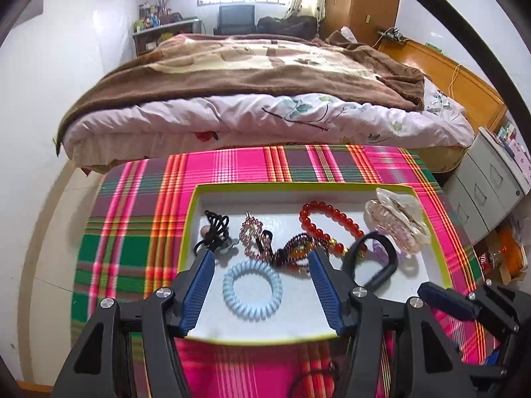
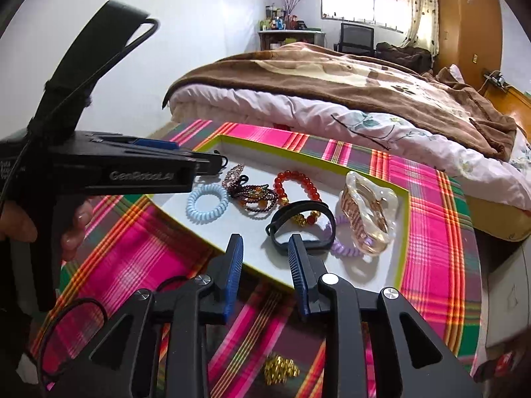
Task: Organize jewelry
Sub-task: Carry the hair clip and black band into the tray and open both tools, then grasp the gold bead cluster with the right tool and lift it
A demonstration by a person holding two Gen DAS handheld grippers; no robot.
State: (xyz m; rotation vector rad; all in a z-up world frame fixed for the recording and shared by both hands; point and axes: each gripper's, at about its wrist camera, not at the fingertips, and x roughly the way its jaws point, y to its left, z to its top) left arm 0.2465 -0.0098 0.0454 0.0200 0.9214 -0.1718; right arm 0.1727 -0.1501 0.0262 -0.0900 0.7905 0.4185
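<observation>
A white tray with a lime rim (image 1: 189,219) (image 2: 403,229) sits on a plaid cloth. In it lie a light blue coil hair tie (image 1: 252,290) (image 2: 207,200), a red bead bracelet (image 1: 328,224) (image 2: 295,182), a dark bead bracelet (image 1: 295,253) (image 2: 255,197), a black band (image 1: 375,262) (image 2: 298,224), a black cord (image 1: 215,229), a pink beaded piece (image 1: 250,235), a lilac coil tie (image 2: 345,245) and a clear hair claw (image 1: 396,224) (image 2: 366,212). My left gripper (image 1: 262,255) (image 2: 212,162) is open over the blue tie. My right gripper (image 2: 265,242) (image 1: 428,290) is open at the tray's near edge, empty.
A gold chain piece (image 2: 280,369) and thin black elastic loops (image 2: 79,311) lie on the plaid cloth (image 1: 132,232) outside the tray. A bed (image 1: 252,99) stands just beyond the table. A grey drawer unit (image 1: 488,185) is at the right.
</observation>
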